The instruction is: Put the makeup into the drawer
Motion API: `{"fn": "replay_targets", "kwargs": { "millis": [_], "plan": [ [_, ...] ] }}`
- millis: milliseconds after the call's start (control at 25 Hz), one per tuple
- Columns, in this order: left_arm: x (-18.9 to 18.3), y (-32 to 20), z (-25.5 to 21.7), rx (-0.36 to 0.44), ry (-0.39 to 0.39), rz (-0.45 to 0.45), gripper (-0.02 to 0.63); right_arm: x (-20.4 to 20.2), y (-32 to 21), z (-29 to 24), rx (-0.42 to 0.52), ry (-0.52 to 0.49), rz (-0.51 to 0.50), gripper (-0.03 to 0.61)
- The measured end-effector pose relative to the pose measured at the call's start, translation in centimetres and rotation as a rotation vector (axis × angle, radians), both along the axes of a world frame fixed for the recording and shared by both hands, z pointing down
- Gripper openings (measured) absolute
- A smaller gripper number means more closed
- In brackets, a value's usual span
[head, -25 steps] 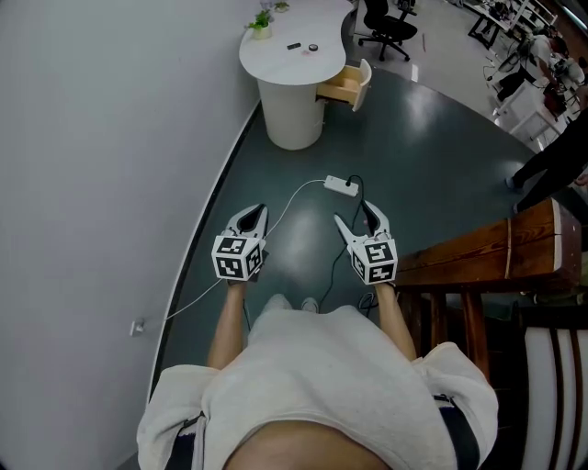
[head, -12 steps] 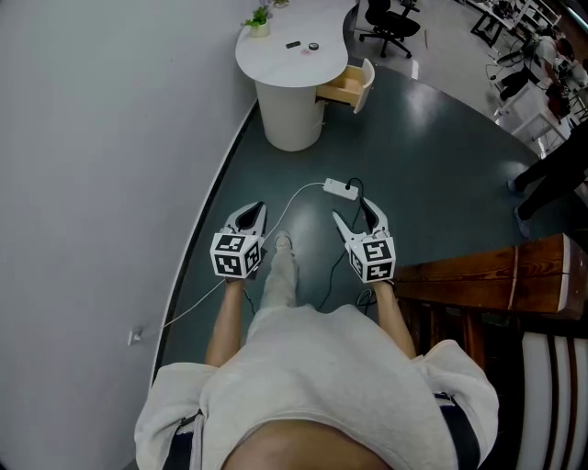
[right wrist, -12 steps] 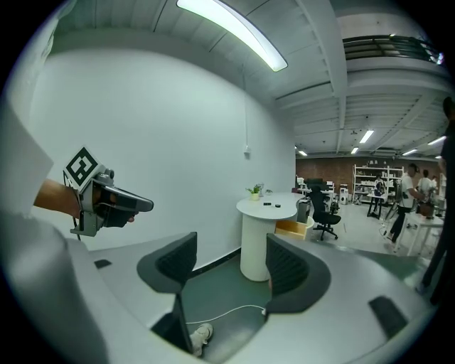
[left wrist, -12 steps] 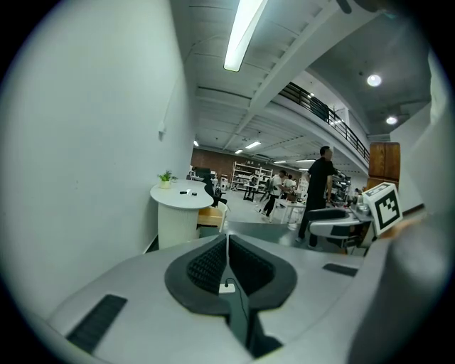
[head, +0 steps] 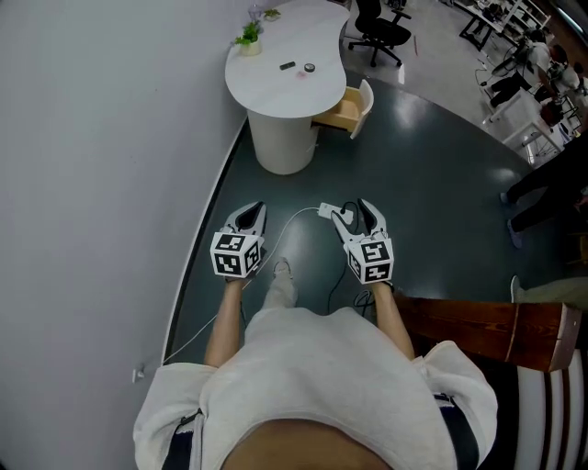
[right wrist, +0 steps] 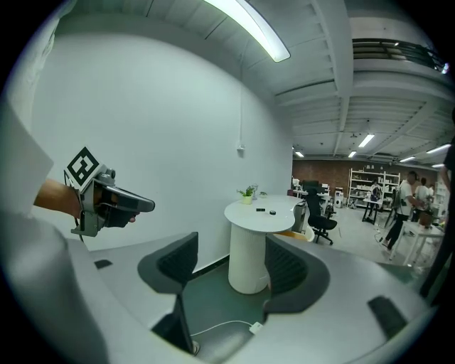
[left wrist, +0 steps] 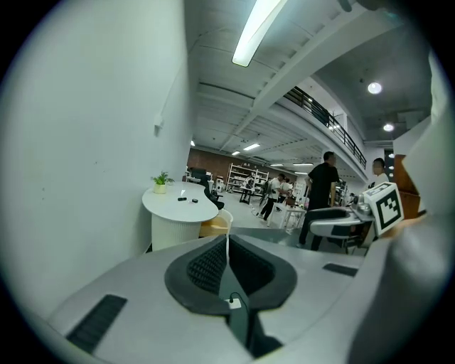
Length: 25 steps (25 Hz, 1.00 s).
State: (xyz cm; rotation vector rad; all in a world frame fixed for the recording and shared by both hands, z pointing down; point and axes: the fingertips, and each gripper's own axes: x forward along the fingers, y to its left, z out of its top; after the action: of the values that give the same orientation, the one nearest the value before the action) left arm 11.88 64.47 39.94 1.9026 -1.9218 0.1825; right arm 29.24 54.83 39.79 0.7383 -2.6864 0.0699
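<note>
Two small dark makeup items, an oblong one (head: 288, 65) and a round one (head: 310, 67), lie on the round white table (head: 276, 92) far ahead. Both also show in the left gripper view (left wrist: 182, 199) and the right gripper view (right wrist: 260, 210). Under the tabletop a wooden drawer (head: 344, 108) stands pulled out to the right. My left gripper (head: 251, 217) is held out in front of me, shut and empty. My right gripper (head: 355, 213) stands open beside it with nothing between its pads; its jaws have just been closing slightly. Both are well short of the table.
A white wall runs along the left. A power strip (head: 329, 212) with a white cable lies on the dark floor under my right gripper. A potted plant (head: 248, 37) stands on the table, an office chair (head: 381, 27) behind it. A wooden bench (head: 478, 321) stands at my right.
I have walked toward the table, which now sits closer and lower in the head view. Both grippers travelled forward with me; the power strip now lies under the right gripper. A foot has stepped forward.
</note>
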Motion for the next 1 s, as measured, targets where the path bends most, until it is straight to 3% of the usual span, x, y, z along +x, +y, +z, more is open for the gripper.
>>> {"fn": "replay_targets", "kwargs": {
  "millis": [480,1000],
  "plan": [
    [-11.9,-13.1,-0.1,0.011,0.012,0.037,0.017,-11.5,-12.1,-0.4,0.018,0.011,0.041,0.272],
    [-16.6,-21.0,1.2,-0.015,0.0,0.086,0.017,-15.6,-19.4,1.6,-0.011,0.009,0.097,0.268]
  ]
}}
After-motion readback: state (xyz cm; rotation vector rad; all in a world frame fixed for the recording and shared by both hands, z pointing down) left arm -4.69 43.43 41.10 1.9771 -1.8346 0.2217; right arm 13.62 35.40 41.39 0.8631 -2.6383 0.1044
